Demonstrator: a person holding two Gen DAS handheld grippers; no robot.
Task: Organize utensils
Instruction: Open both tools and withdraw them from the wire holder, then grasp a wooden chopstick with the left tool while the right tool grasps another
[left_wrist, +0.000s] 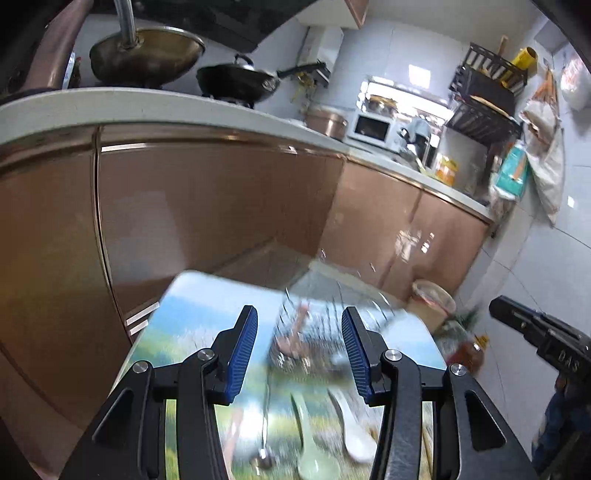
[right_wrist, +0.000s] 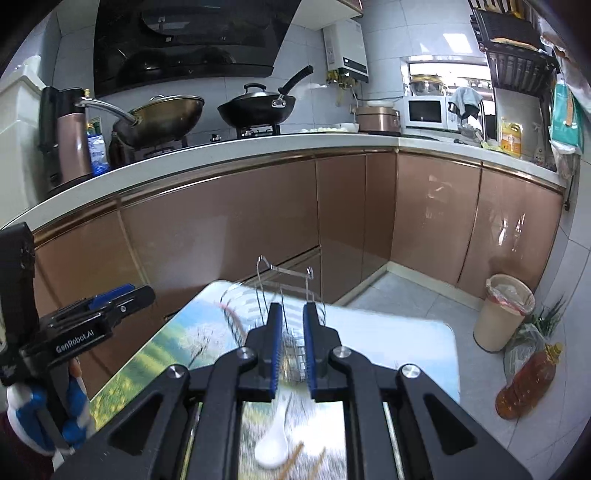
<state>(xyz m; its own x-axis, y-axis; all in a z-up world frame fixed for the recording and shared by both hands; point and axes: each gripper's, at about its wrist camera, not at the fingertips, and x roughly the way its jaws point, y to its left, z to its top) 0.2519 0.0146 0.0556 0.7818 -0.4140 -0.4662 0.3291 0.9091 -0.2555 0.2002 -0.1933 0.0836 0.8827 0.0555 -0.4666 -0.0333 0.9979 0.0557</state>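
A small table (left_wrist: 207, 295) with a landscape print top holds a wire utensil rack (left_wrist: 310, 328), blurred by motion. Near me lie a metal spoon (left_wrist: 263, 458), a pale green spoon (left_wrist: 310, 458) and a white spoon (left_wrist: 351, 435). My left gripper (left_wrist: 299, 354) is open and empty above the table, short of the rack. In the right wrist view my right gripper (right_wrist: 293, 350) is nearly closed around the rack's wire side (right_wrist: 291, 354). The white spoon (right_wrist: 273, 443) and wooden chopsticks (right_wrist: 295, 458) lie below it. The left gripper (right_wrist: 122, 295) shows at the left.
Copper-coloured cabinets (right_wrist: 221, 236) and a white counter (right_wrist: 184, 162) with two woks stand behind the table. A lined bin (right_wrist: 502, 314), an oil bottle (right_wrist: 528, 384) and greens sit on the tiled floor at the right.
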